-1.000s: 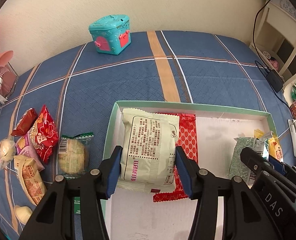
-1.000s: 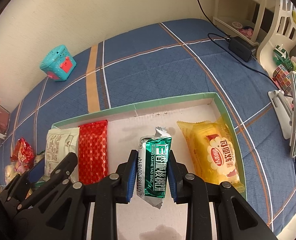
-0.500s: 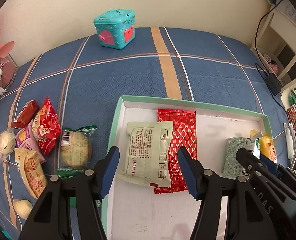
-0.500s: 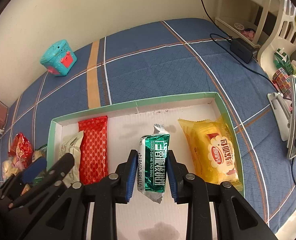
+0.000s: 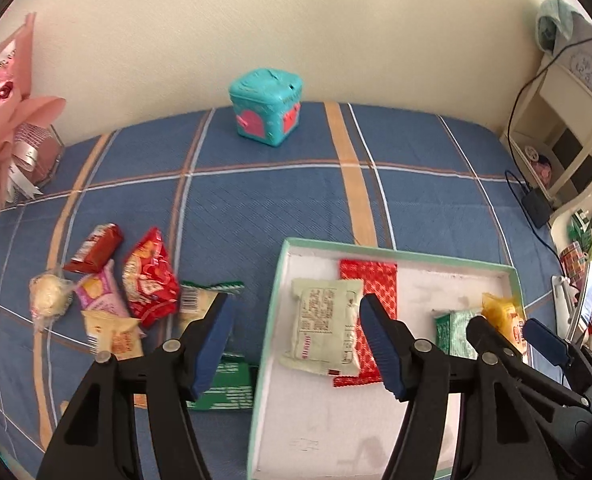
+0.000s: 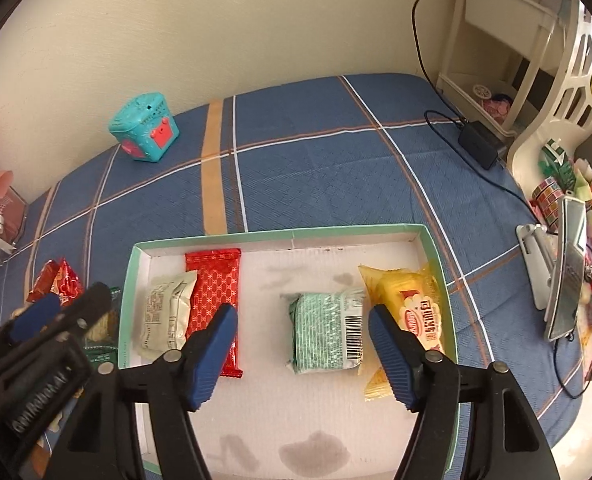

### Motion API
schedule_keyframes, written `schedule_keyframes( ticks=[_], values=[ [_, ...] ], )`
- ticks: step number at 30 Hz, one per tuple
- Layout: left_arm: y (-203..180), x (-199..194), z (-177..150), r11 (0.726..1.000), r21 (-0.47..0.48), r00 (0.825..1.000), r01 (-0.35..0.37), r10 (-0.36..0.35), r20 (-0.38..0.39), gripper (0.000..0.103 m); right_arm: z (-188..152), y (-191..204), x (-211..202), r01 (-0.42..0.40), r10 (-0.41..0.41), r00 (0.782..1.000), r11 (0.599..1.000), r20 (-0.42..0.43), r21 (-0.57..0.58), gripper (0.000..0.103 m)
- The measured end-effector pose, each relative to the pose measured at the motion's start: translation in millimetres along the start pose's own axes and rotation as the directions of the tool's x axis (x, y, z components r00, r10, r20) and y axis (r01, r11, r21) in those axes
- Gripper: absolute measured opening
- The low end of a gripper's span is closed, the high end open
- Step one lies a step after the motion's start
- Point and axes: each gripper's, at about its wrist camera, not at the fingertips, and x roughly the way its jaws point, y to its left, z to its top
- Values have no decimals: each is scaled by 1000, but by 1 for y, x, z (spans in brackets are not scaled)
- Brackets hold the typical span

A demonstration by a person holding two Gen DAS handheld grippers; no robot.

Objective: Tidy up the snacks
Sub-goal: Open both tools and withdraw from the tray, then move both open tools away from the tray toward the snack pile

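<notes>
A green-rimmed white box (image 6: 280,235) (image 5: 396,254) lies on the blue plaid bed. In it, left to right, lie a pale green packet (image 6: 166,314) (image 5: 326,326), a red packet (image 6: 214,288) (image 5: 370,280), a green foil packet (image 6: 326,326) (image 5: 454,330) and a yellow packet (image 6: 410,302) (image 5: 504,316). My left gripper (image 5: 296,344) is open and empty above the box's left rim. My right gripper (image 6: 300,352) is open and empty above the green foil packet. Several loose snacks (image 5: 148,284) lie on the bed left of the box.
A teal toy chest (image 5: 266,106) (image 6: 144,126) stands by the wall. A pink bouquet (image 5: 4,120) is at far left. A charger and cable (image 6: 478,144), a phone on a stand (image 6: 564,276) and a white shelf crowd the right side.
Both grippers opened, let go of their packets in the box and drew back and up. The green foil packet now lies flat with its back up beside the yellow one.
</notes>
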Motion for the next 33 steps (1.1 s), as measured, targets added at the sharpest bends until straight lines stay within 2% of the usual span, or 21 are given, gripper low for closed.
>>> schedule_keyframes(
  ticks=[8, 18, 19, 20, 21, 25, 29, 33],
  values=[
    [16, -4, 0, 999, -22, 999, -40, 40, 1, 70, 1, 0, -12, 5, -5, 1000, 1000, 31, -5, 87],
    [28, -2, 0, 997, -48, 998, -56, 57, 1, 71, -1, -1, -5, 15, -15, 1000, 1000, 3, 4, 88],
    [28, -2, 0, 997, -47, 998, -61, 61, 3, 75, -1, -1, -5, 14, -14, 1000, 1000, 2, 4, 88],
    [29, -2, -1, 997, -43, 997, -71, 71, 8, 85, -1, -1, -4, 14, -14, 1000, 1000, 0, 5, 88],
    [29, -2, -1, 996, -40, 997, -76, 77, 13, 88, -2, -2, -3, 15, -15, 1000, 1000, -2, 5, 88],
    [32, -1, -1, 995, -46, 996, -86, 87, 18, 89, -3, -2, 1, 20, -19, 1000, 1000, -16, 7, 92],
    [34, 1, -2, 993, -49, 994, -103, 104, 21, 94, -3, -1, 1, 22, -21, 1000, 1000, -11, 5, 103],
    [36, 4, -2, 993, -55, 994, -108, 109, 16, 94, -3, -2, 0, 27, -27, 1000, 1000, 1, 4, 103]
  ],
)
